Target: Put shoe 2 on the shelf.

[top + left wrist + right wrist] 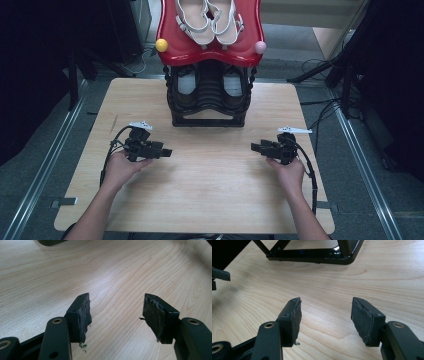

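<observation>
Pale wooden surface (pixel 200 190): the left hand-held gripper (pixel 167 152) and right hand-held gripper (pixel 254 146) rest near its middle, jaws wide apart and empty, facing each other before the black shoe rack (pixel 208 119) at the far edge.

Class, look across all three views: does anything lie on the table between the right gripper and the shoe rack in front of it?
Nothing visible does. Bare wooden table runs from the open right gripper to the black base of the shoe rack.
</observation>
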Demonstrator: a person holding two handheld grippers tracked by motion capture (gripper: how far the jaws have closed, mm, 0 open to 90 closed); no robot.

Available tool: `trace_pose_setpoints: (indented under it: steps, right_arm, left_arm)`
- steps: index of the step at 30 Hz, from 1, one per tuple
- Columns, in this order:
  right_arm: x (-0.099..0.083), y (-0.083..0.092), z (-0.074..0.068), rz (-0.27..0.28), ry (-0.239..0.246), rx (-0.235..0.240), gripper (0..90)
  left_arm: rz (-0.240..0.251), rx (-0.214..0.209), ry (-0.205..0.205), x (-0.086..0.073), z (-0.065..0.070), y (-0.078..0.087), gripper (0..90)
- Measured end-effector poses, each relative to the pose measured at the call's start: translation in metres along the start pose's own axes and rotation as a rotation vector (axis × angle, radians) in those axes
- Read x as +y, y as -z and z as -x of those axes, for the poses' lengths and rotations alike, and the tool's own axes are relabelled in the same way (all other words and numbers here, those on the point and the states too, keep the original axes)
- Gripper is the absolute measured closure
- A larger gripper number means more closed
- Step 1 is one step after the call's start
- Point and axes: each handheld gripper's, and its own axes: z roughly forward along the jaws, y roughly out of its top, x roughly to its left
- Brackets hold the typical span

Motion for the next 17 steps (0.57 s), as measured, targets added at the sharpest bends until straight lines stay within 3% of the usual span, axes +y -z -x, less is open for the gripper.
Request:
trace_pose_setpoints:
  steps: [13, 17]
  right_arm:
    - [0.001, 0.001, -0.001, 0.009, 0.015, -0.027, 41.4]
    - [-0.001, -0.004, -0.001, -0.018, 0.031, -0.03, 40.2]
  left_arm:
    - [-0.015, 0.007, -0.005, -0.001, 0.0, -0.003, 38.9]
    - [-0.01, 0.022, 0.003, -0.002, 0.002, -0.015, 39.0]
